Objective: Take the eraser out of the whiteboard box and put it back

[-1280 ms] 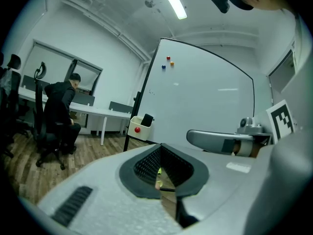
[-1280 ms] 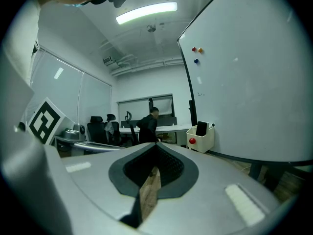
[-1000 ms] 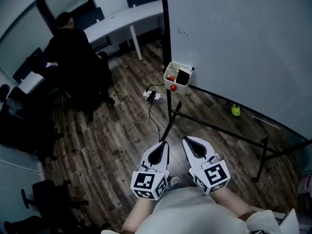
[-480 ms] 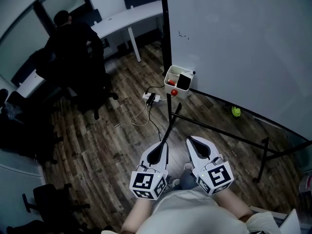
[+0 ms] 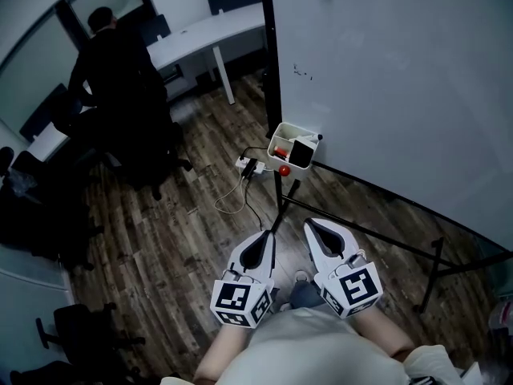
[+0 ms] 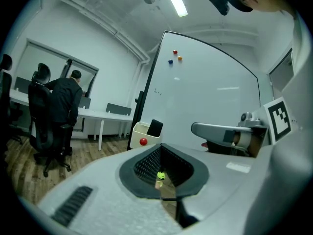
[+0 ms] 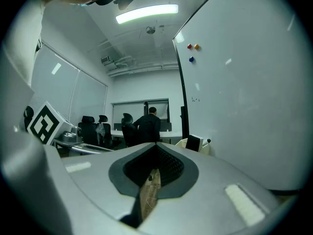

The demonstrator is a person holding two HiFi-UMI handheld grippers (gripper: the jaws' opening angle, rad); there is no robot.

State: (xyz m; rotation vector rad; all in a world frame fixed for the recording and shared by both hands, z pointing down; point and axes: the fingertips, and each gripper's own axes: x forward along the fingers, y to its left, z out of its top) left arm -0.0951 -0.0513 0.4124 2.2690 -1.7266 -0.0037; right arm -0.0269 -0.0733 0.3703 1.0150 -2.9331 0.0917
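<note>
Edged nearer the whiteboard box [image 5: 282,128] at twelve o'clock, left gripper [image 5: 270,234] and right gripper [image 5: 308,225] jaws pressed together, empty, eraser [image 5: 302,152] unreached.

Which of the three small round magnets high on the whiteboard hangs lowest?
The blue round magnet; it sits beneath the red round magnet and the orange round magnet, which are side by side.
</note>
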